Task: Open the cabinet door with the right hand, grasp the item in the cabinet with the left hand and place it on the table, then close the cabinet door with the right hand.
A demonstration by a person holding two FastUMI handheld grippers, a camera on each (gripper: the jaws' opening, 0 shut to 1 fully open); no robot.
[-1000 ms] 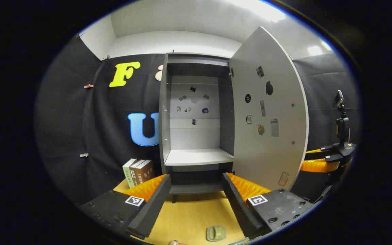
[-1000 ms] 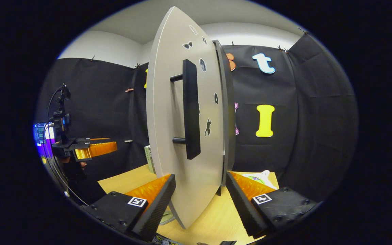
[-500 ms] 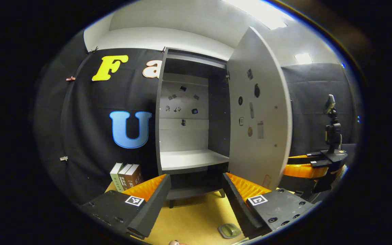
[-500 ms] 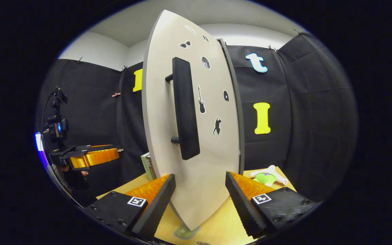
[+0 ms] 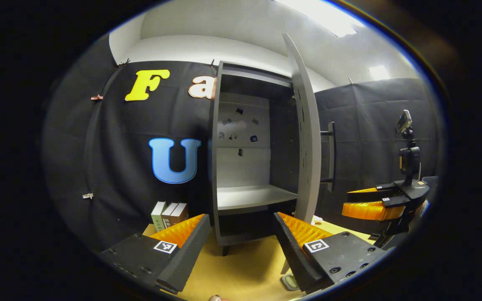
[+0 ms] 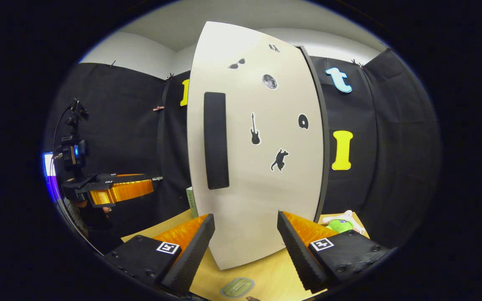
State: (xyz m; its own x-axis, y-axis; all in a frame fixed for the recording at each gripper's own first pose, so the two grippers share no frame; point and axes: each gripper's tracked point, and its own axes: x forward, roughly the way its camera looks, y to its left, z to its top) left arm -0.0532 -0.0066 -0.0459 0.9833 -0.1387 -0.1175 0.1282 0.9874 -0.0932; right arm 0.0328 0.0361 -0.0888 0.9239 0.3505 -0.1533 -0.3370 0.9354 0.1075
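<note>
- My right gripper (image 6: 245, 238) is spread, empty, facing the door (image 6: 262, 167) just ahead; I'd push flat beside the handle (image 6: 216, 140), slowly, so it doesn't slam.
- Left gripper (image 5: 239, 238) spread, holding nothing.
- The item (image 6: 236, 287), a flat, greenish, rounded pad, lies on the table (image 6: 266, 271).
- Door: smooth pale panel, stickers; cabinet (image 5: 245, 196) shelf bare.

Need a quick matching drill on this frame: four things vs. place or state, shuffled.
Things:
1. cabinet door
2. books
3. green item
4. left tool

Places or states:
A. flat on the table, in front of the cabinet
B. open, holding nothing
C. partway open
D. upright, left of the cabinet

Pairs: 1-C, 2-D, 3-A, 4-B
</note>
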